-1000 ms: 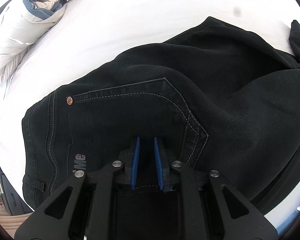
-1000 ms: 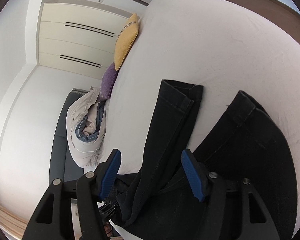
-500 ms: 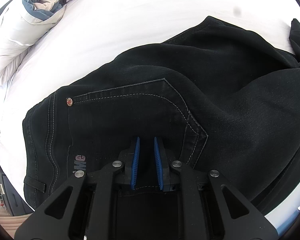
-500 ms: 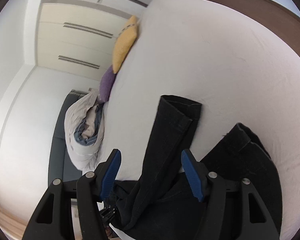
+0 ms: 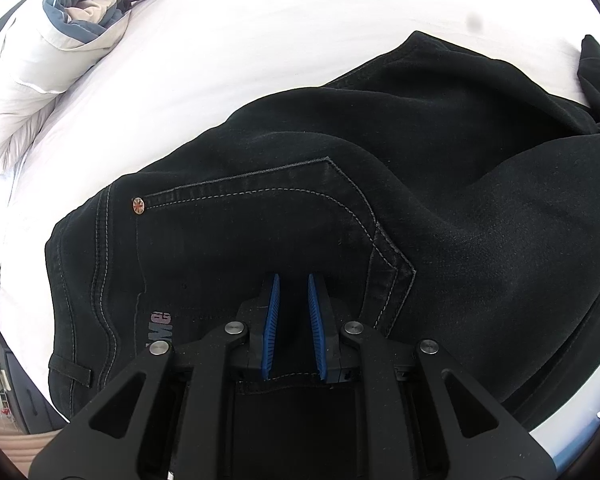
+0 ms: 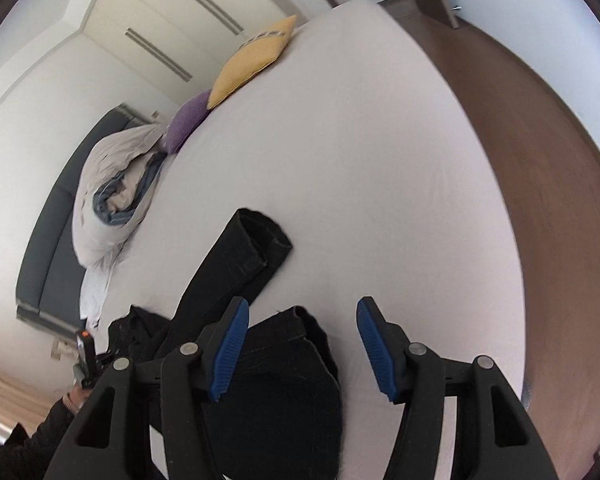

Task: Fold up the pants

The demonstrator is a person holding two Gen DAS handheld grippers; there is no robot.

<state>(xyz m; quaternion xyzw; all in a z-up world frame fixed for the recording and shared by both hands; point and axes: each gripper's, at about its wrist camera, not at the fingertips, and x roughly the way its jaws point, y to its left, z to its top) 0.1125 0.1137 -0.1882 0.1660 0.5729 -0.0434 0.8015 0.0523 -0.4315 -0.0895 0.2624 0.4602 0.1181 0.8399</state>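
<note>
Black jeans (image 5: pixel 380 220) lie on a white bed (image 5: pixel 260 40), back pocket and copper rivet up. My left gripper (image 5: pixel 293 280) is shut on the jeans' waistband, with the hem edge between the blue pads. In the right wrist view the two legs (image 6: pixel 244 260) stretch away over the sheet, one cuff farther, the other cuff (image 6: pixel 296 328) under my right gripper (image 6: pixel 300 312). That gripper is open and empty, held above the near cuff.
A rolled grey and blue duvet (image 6: pixel 112 196) lies at the bed's head, with a purple cushion (image 6: pixel 190 118) and a yellow cushion (image 6: pixel 256 58) beside it. Brown floor (image 6: pixel 540 160) runs along the bed's far edge. The duvet also shows in the left wrist view (image 5: pixel 52 40).
My right gripper has swung and moved toward the leg ends; the cuffs now sit lower and nearer in its view. The left gripper has stayed shut on the waistband.
</note>
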